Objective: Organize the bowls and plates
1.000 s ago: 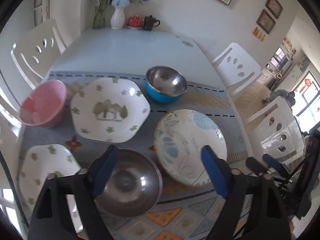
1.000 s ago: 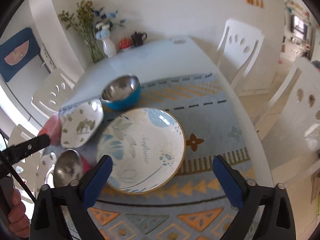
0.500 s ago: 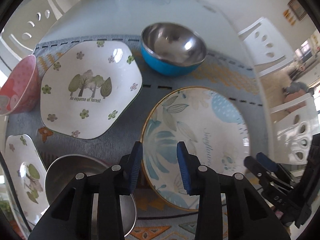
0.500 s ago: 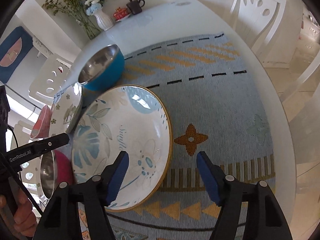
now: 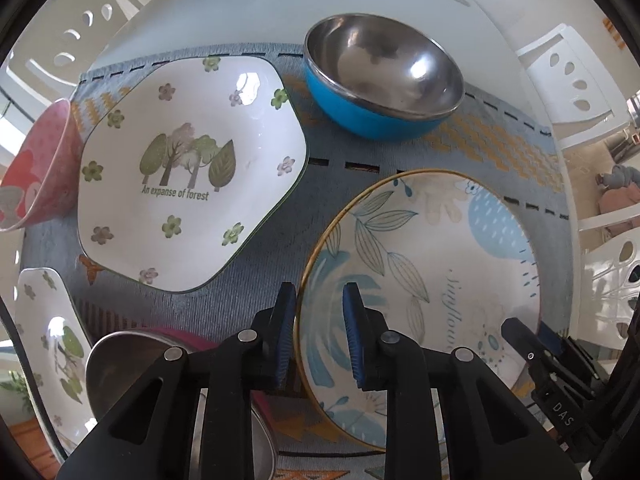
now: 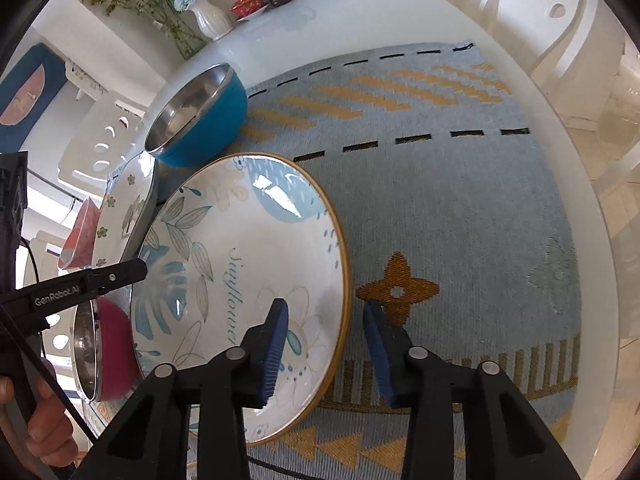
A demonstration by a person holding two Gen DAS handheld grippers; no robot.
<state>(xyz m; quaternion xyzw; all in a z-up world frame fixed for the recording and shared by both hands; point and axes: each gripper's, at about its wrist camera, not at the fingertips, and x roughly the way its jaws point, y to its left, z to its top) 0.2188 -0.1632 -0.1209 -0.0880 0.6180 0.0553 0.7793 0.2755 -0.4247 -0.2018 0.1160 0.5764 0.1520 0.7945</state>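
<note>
Two handheld grippers straddle opposite edges of the round white plate with blue leaf drawings and a thin gold rim (image 5: pixel 432 264), which lies flat on the blue-grey woven mat with orange patterns (image 6: pixel 440 184), near the table's front.

Your left gripper (image 5: pixel 319 336) has its blue pads on either side of the plate's left rim, narrowed but with a gap showing on both sides (not yet clamped, as far as the left wrist view shows). Your right gripper (image 6: pixel 326 348) brackets the right rim more loosely, one pad over the plate's face and the other over the mat, jaws clearly parted.

To do this step well, close both sets of tongs squarely on the rim before lifting, and raise both sides together so the plate stays level. Glazed ceramic is likely slippery, so seat the rim deep between the pads.

Close by: a white hexagonal plate printed with green trees and small flowers (image 5: pixel 188 176) to the left, a steel bowl with a blue outside (image 5: pixel 384 76) behind, a steel bowl with a red outside (image 6: pixel 102 356) at front left, a pink bowl (image 5: pixel 38 168) at far left.

Readable writing: the round plate carries script that looks like "Sunflower"; the hexagonal plate reads "An expanse of forest"; the left gripper's arm, seen from the right wrist, says "GenRobot.AI".
</note>
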